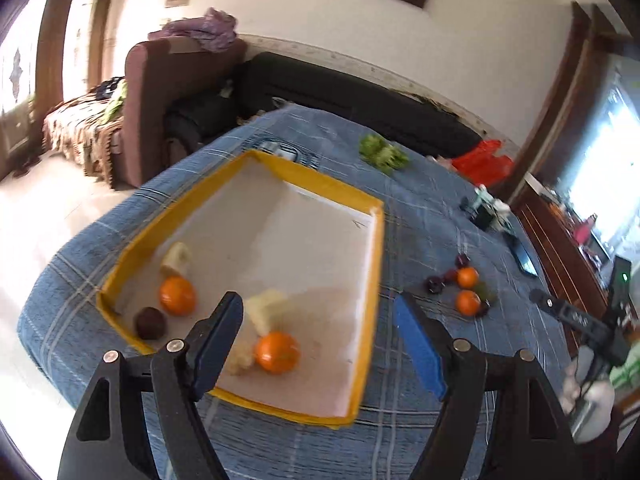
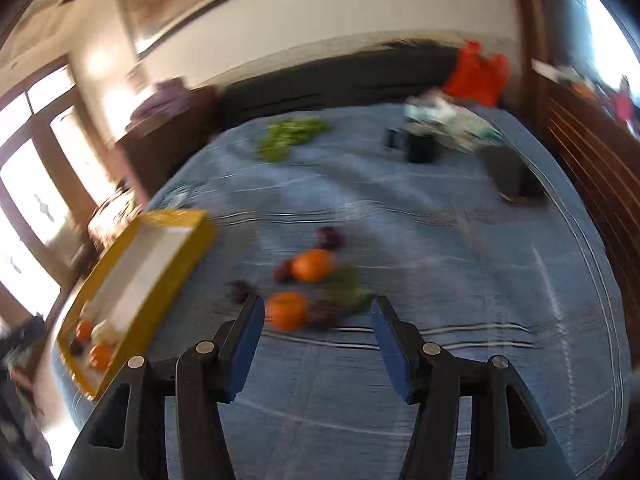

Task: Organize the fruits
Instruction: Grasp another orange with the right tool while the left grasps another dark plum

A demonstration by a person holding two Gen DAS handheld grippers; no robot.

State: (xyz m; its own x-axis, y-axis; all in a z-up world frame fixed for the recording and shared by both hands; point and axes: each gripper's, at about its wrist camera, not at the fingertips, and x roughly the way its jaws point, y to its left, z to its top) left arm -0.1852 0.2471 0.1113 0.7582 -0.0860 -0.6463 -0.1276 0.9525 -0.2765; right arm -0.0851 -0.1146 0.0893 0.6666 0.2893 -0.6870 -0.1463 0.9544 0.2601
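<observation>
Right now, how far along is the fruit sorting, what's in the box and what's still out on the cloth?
Partly done. The yellow box already holds two oranges, a dark fruit and some pale pieces. Nothing is in hand: the left hand-held gripper and right hand-held gripper are both open. Left on the blue cloth: two more oranges and several dark fruits.

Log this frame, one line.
left gripper: open, over yellow-rimmed tray | right gripper: open, nearing round orange fruit
</observation>
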